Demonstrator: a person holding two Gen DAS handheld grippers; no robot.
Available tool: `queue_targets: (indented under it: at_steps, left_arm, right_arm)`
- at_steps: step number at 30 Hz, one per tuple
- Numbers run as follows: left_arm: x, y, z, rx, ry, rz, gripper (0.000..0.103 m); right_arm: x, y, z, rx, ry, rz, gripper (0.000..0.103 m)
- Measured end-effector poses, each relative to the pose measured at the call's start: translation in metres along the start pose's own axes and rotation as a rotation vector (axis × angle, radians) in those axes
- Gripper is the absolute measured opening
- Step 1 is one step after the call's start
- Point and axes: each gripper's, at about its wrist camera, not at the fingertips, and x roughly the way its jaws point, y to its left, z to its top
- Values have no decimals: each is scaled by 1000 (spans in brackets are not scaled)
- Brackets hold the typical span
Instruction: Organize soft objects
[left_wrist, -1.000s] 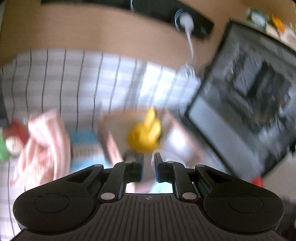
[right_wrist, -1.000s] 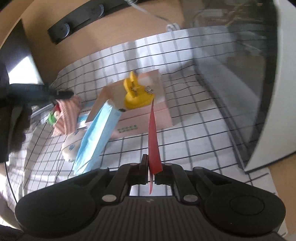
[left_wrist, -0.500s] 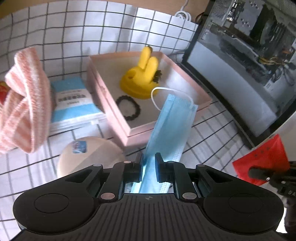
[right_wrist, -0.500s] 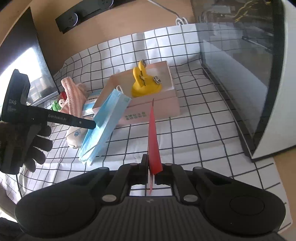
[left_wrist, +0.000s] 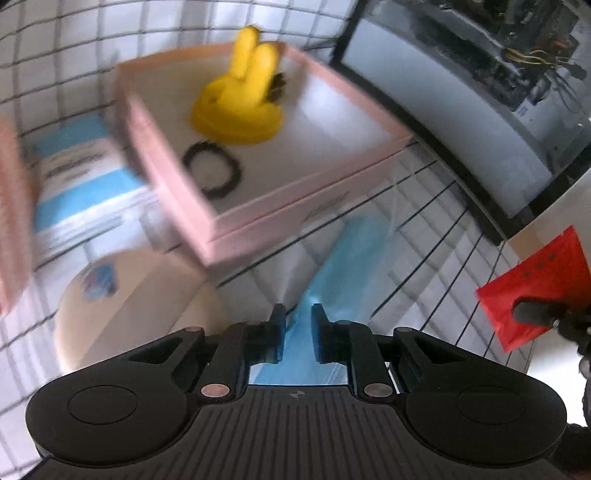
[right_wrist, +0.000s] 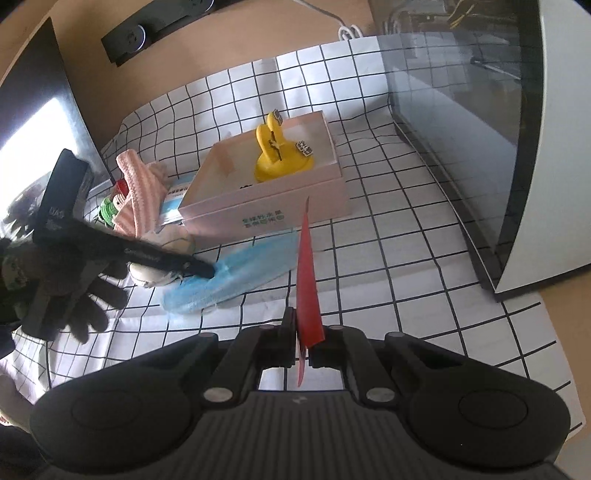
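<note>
While one checked cloth covered the desk, one glass-sided computer case stood at three o'clock in the right wrist view. At twelve o'clock sat one open pink box, probably the collecting place, since it already held one yellow hand-shaped stand and one black hair tie. At nine o'clock of the box lay one striped pink cloth, one blue-and-white packet and one round beige pad, seemingly waiting to be sorted. One blue face mask lay flat on the cloth at six o'clock of the box. The left gripper, at nine o'clock, straddled the mask's near end; its jaws had just been opening, with a slight gap showing either side of the fabric, so it appeared to be setting the mask down. The right gripper was pressed together on one red envelope, held upright on edge, probably parked until the mask was released.
</note>
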Motion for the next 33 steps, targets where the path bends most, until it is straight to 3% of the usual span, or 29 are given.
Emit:
queue_targets:
  at_steps: [5, 9, 11, 12, 16, 20, 26, 29, 33]
  left_arm:
    - [15, -27, 10, 99, 19, 14, 21]
    - [20, -62, 4, 299, 62, 46, 32]
    - [21, -73, 0, 356, 73, 55, 35]
    - [21, -76, -1, 363, 79, 49, 42]
    - [22, -82, -1, 346, 100, 27, 57]
    - [25, -97, -4, 367, 105, 52, 53]
    - [12, -103, 1, 205, 49, 34, 52]
    - [14, -112, 1, 157, 45, 76, 52]
    - [31, -126, -5, 176, 63, 165, 54]
  right_arm:
    - [1, -4, -2, 1, 2, -10, 6]
    - [3, -14, -7, 36, 5, -19, 6]
    - [5, -17, -9, 49, 4, -21, 6]
    - [5, -18, -10, 55, 3, -20, 6]
    - [7, -22, -14, 74, -1, -16, 6]
    - [7, -26, -18, 86, -8, -18, 6]
    - [8, -33, -23, 88, -18, -30, 9]
    - [11, -35, -24, 87, -10, -25, 11]
    - [16, -34, -23, 71, -8, -10, 11]
